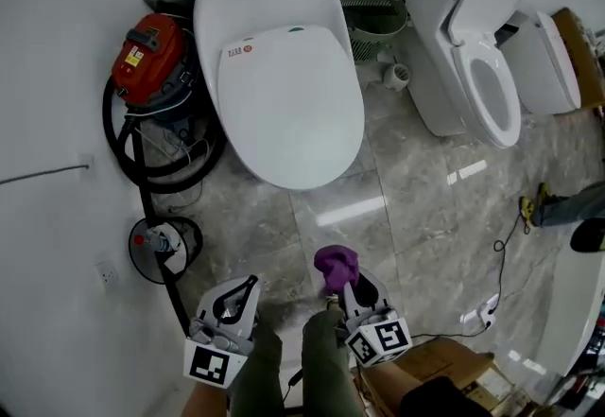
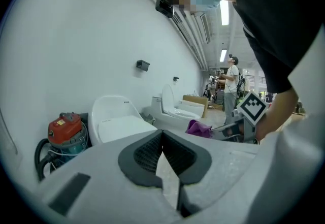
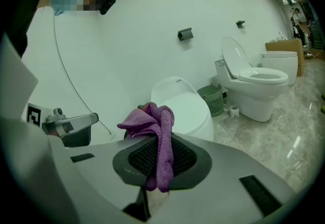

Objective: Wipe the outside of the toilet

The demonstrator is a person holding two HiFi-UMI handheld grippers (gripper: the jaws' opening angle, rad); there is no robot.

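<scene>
A white toilet [image 1: 284, 75] with its lid down stands against the wall ahead; it also shows in the left gripper view [image 2: 114, 119] and behind the cloth in the right gripper view [image 3: 185, 103]. My right gripper [image 1: 345, 290] [image 3: 161, 149] is shut on a purple cloth [image 1: 336, 264] [image 3: 152, 119], which bunches up above the jaws, well short of the toilet over the floor. My left gripper [image 1: 244, 290] [image 2: 162, 139] is beside it, shut with nothing in it. Both are held low, near my legs.
A red vacuum [image 1: 151, 51] with a black hose sits left of the toilet, and a small round black device [image 1: 163, 243] is on the floor. A green basket [image 1: 373, 8] and a second toilet [image 1: 477, 56] with its lid up stand to the right. A cardboard box [image 1: 444, 368] and a cable [image 1: 506, 250] are at lower right.
</scene>
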